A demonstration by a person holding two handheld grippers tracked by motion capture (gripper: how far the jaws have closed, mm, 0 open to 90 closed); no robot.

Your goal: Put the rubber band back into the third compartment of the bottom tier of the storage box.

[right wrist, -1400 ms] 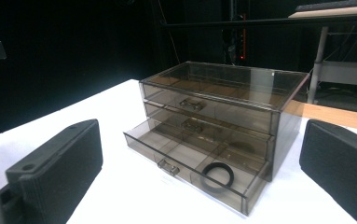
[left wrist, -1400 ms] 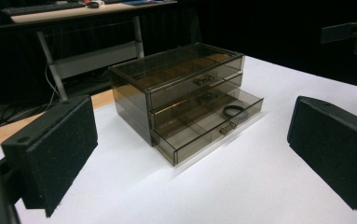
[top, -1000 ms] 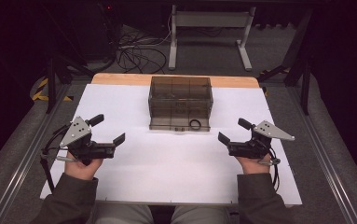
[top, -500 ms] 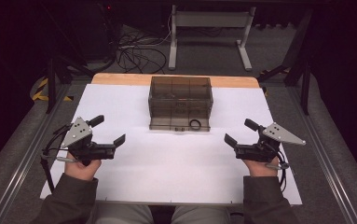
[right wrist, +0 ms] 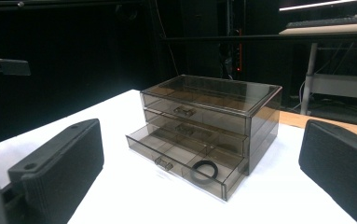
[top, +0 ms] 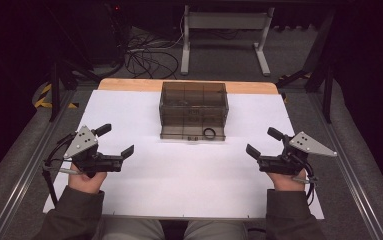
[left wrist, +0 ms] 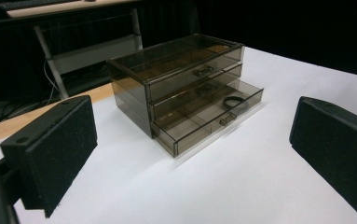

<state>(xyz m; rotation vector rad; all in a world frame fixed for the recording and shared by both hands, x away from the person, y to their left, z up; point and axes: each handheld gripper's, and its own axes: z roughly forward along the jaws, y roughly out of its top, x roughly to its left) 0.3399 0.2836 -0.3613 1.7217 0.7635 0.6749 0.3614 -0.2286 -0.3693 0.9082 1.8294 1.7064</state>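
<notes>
A smoky transparent three-drawer box (top: 194,107) (left wrist: 176,79) (right wrist: 213,112) stands at the middle back of the white table. Its bottom drawer (top: 193,134) (left wrist: 213,119) (right wrist: 181,161) is pulled out, and a black ring (top: 209,133) (left wrist: 232,102) (right wrist: 205,171) lies in its right end. My left gripper (top: 115,141) hovers open at the front left, well clear of the box, its pads (left wrist: 55,149) wide apart. At the front right my right gripper (top: 264,142) is open too, with nothing between its pads (right wrist: 62,163).
The white sheet (top: 189,175) covers the table, with a wooden strip (top: 129,84) along the far edge. Metal rails (top: 24,170) run down both sides. Behind the table stand a desk frame (top: 224,30) and loose cables (top: 144,55) on the floor.
My right gripper has drifted a little to the right and toward the table's front. The left gripper has barely moved. The drawer and ring are as before.
</notes>
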